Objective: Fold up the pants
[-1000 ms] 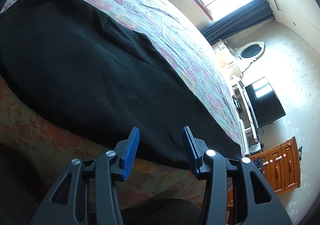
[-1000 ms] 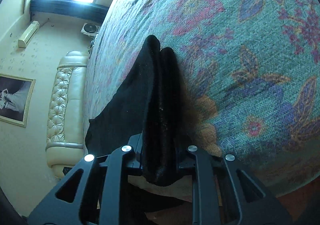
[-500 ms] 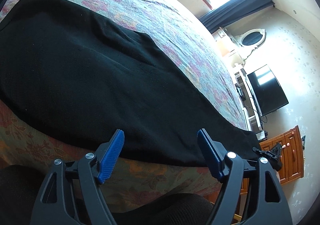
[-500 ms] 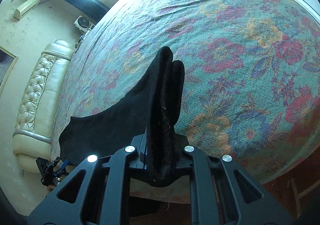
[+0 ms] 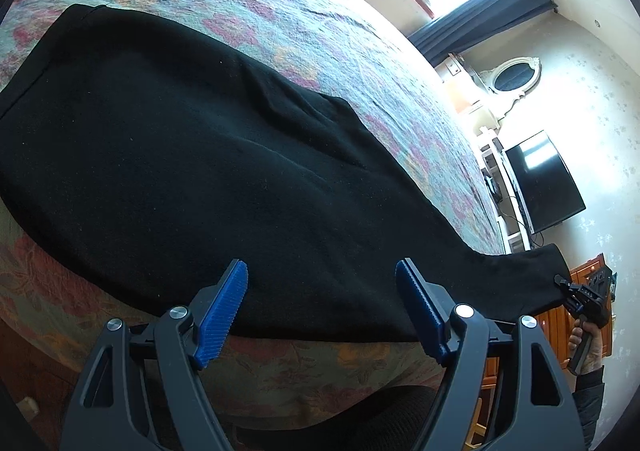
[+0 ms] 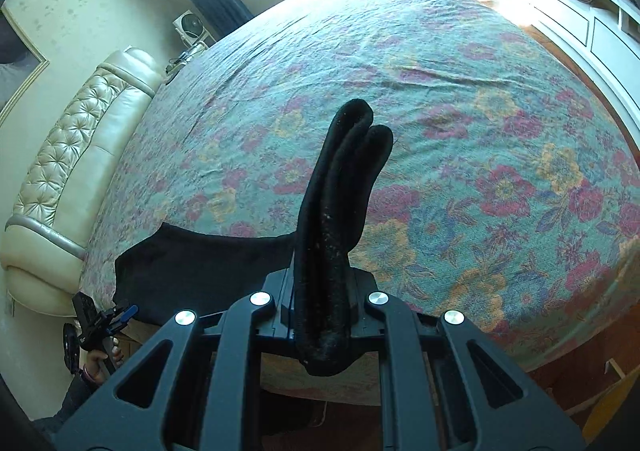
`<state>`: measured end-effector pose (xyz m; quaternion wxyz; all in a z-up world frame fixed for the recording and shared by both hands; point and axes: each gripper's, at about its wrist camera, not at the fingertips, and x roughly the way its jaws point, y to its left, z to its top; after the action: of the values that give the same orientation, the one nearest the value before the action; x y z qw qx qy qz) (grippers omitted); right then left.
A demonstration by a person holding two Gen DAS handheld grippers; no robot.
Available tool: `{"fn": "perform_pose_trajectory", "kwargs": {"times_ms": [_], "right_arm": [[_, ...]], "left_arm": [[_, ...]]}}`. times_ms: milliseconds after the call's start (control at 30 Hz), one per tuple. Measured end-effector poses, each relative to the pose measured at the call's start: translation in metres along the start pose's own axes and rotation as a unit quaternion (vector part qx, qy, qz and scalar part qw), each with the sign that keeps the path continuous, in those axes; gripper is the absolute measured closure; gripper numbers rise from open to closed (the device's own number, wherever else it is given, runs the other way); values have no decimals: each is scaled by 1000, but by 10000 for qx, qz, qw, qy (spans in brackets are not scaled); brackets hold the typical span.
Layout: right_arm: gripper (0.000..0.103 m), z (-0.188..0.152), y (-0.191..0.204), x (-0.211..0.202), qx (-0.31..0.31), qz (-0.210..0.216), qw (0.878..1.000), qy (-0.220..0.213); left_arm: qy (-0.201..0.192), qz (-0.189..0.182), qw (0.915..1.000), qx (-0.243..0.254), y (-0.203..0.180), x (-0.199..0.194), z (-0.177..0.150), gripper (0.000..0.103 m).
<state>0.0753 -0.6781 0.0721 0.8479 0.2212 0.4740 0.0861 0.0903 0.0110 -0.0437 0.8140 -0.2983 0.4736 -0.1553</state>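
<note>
— Now, item one: the pants [image 5: 192, 155]?
— Black, spread flat on the bed [image 5: 304, 23] near its front edge; leg end lifted off the bed's far corner.
— Left gripper [image 5: 322, 307]?
— Blue pads spread wide, holding nothing, just above the pants' near hem.
— Right gripper [image 6: 322, 315]?
— Pressed onto a bunched fold of the pants, raised over the bed.
</note>
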Motion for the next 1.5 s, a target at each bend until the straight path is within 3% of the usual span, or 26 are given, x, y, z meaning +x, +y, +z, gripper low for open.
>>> {"fn": "perform_pose_trajectory", "kwargs": {"times_ms": [167, 300, 567, 800, 1300, 1500], "right_arm": [[88, 3, 59, 14, -426, -29, 9991, 78], [88, 0, 103, 30, -750, -22, 9971, 132], [88, -11, 168, 69, -1023, 206, 9943, 201], [88, -24, 216, 102, -1196, 409, 9914, 339], [88, -57, 280, 170, -1423, 472, 9864, 681], [88, -76, 302, 203, -1608, 307, 9827, 869]], "left_arm": [[37, -41, 9999, 139, 1, 4, 7, 27], [8, -15, 9995, 326, -4, 5, 8, 19], [-7, 600, 9924, 1078, -15, 11, 5, 17], [-131, 954, 9876, 1239, -14, 12, 7, 17], [-548, 1288, 9883, 605, 15, -6, 29, 17], [-570, 1348, 9869, 671, 15, -7, 30, 17]]}}
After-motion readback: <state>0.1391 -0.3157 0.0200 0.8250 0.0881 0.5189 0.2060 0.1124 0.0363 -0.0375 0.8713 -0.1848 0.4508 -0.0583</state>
